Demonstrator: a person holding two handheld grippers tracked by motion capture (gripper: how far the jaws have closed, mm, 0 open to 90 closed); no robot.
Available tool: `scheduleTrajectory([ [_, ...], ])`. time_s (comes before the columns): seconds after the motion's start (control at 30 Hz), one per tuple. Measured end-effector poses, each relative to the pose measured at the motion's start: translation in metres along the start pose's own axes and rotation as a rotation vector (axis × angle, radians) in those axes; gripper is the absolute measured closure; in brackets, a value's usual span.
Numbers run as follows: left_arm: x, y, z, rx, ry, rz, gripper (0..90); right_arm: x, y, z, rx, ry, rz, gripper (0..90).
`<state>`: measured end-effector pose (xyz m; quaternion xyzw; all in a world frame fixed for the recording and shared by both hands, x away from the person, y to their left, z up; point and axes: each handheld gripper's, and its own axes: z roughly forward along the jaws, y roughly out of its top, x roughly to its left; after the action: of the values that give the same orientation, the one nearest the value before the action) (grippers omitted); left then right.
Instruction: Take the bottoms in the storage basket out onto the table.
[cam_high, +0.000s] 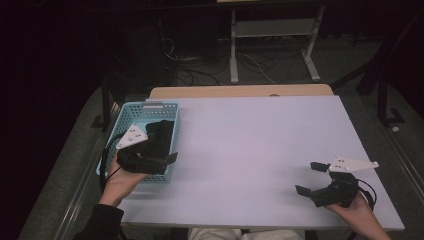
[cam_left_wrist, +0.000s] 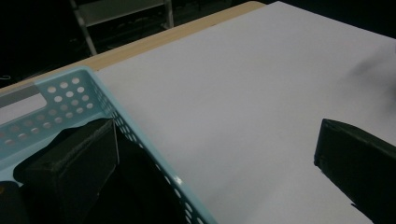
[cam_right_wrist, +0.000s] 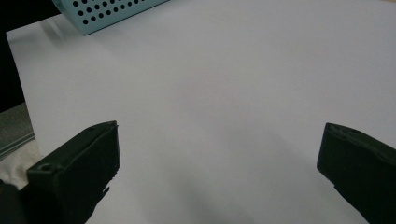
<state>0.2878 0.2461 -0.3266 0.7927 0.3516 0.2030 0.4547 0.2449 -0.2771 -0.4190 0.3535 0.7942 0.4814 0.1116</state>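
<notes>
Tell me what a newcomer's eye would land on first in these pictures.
First, the light blue perforated basket at the left edge of the white table, with something dark inside it that is too dim to identify. The left gripper sits over the basket's near right wall, jaws open, one inside the basket and one outside. The right gripper hangs open above the bare near right part of the table, holding nothing.

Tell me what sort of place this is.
Probably a lab or recording workspace, not a home: a bare white table holding a blue basket, loose cables across the dim floor behind, and a metal stand. A person holds two open grippers.
</notes>
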Motion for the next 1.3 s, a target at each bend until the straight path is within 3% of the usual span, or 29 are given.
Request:
scheduleTrajectory([
  [0.5,0.018,0.006,-0.005,0.035,0.026,-0.003,0.0,0.000,0.000,0.000,0.003,0.000,-0.001,0.0],
  [1.3,0.050,0.015,0.004,0.062,0.074,-0.071,0.0,0.000,-0.001,0.001,0.008,0.000,-0.001,0.0],
])
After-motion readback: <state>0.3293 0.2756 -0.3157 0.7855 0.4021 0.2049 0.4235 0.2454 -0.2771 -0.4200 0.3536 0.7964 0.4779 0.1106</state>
